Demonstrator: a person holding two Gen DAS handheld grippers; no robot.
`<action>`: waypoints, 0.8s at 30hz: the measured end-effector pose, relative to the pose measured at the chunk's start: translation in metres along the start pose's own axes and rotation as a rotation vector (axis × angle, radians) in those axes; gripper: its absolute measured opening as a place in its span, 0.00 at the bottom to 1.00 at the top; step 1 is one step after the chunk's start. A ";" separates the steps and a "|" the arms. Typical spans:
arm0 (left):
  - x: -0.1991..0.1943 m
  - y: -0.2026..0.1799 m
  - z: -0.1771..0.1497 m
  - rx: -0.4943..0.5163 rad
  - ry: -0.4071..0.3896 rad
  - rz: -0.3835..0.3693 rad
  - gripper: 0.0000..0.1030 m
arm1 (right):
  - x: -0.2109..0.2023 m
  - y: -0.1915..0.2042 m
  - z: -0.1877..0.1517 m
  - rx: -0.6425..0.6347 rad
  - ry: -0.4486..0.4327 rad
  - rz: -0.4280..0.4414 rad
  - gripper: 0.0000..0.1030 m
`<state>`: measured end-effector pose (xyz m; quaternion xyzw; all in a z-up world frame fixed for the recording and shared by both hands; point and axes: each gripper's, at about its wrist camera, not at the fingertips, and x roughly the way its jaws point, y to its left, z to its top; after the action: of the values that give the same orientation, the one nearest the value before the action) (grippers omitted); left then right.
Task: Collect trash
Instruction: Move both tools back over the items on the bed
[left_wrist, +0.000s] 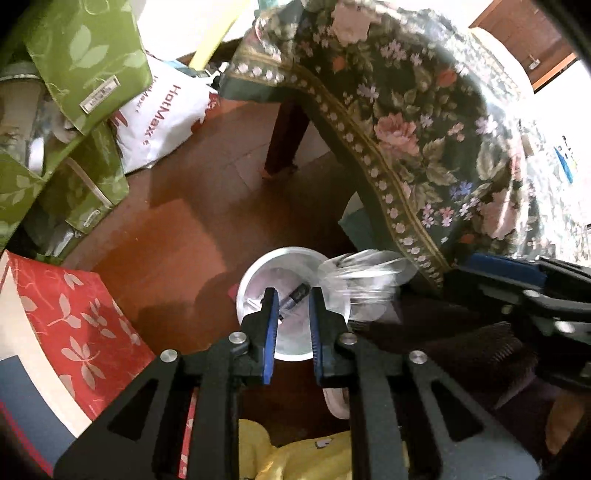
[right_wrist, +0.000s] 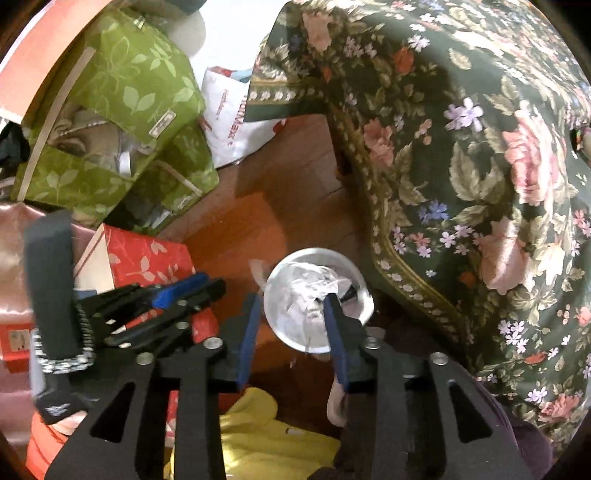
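A small round white trash bin (left_wrist: 258, 280) stands on the wooden floor by the table; it also shows in the right wrist view (right_wrist: 295, 332). My left gripper (left_wrist: 291, 295) hangs open and empty right above the bin, where a dark battery-like item (left_wrist: 295, 295) lies. A clear crumpled plastic piece (left_wrist: 365, 273), blurred, is at the bin's right rim. My right gripper (right_wrist: 291, 299) is open above the bin; crumpled white plastic (right_wrist: 310, 291) fills the bin beside its right finger (right_wrist: 336, 332). The right gripper shows at the right of the left view (left_wrist: 517, 284).
A table with a dark floral cloth (right_wrist: 461, 166) overhangs on the right. Green leaf-print bags (left_wrist: 74, 92), a white shopping bag (left_wrist: 159, 114) and a red patterned box (left_wrist: 66, 325) crowd the left. Yellow fabric (right_wrist: 266, 443) lies near the bottom.
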<state>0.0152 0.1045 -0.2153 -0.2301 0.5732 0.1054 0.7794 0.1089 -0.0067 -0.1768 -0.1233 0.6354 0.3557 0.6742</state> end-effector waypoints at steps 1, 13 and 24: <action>-0.003 0.000 0.000 -0.001 -0.007 -0.001 0.13 | -0.001 0.002 -0.001 -0.007 -0.001 -0.003 0.35; -0.061 -0.026 0.005 0.055 -0.145 -0.018 0.13 | -0.064 0.008 -0.014 -0.087 -0.184 -0.103 0.35; -0.115 -0.086 0.027 0.151 -0.311 -0.042 0.36 | -0.159 -0.023 -0.028 -0.040 -0.483 -0.237 0.35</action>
<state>0.0380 0.0541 -0.0796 -0.1638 0.4468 0.0801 0.8759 0.1118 -0.0921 -0.0378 -0.1216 0.4299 0.3061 0.8406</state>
